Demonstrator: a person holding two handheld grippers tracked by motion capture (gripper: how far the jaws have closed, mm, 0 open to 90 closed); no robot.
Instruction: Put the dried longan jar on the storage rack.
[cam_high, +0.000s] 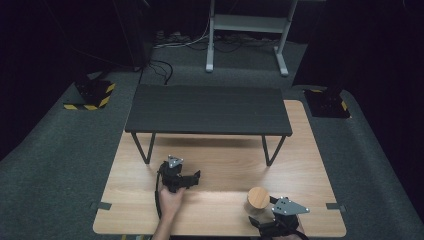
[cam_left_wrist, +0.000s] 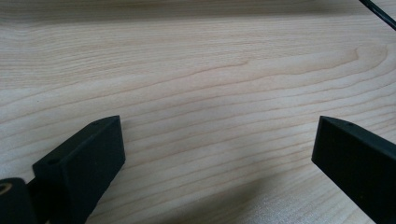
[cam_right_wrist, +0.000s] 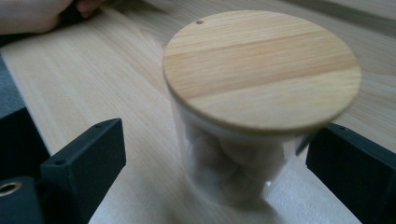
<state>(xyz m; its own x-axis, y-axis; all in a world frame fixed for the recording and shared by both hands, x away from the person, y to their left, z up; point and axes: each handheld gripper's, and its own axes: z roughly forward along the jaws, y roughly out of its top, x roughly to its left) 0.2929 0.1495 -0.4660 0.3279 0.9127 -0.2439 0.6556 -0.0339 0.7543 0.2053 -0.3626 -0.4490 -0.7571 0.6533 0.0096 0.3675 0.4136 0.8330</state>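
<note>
1. The right tongs (cam_right_wrist: 215, 154) are spread wide, with a clear jar (cam_right_wrist: 233, 163) standing between the jaws, nearer the right jaw; contact cannot be told.
2. The right gripper view shows pale rounded contents under the jar's wooden lid (cam_right_wrist: 261, 70).
3. The left tongs (cam_left_wrist: 217, 154) are spread over bare worktop (cam_left_wrist: 196, 70).
4. The high view shows a dark bench (cam_high: 207, 110) beyond both.
</note>
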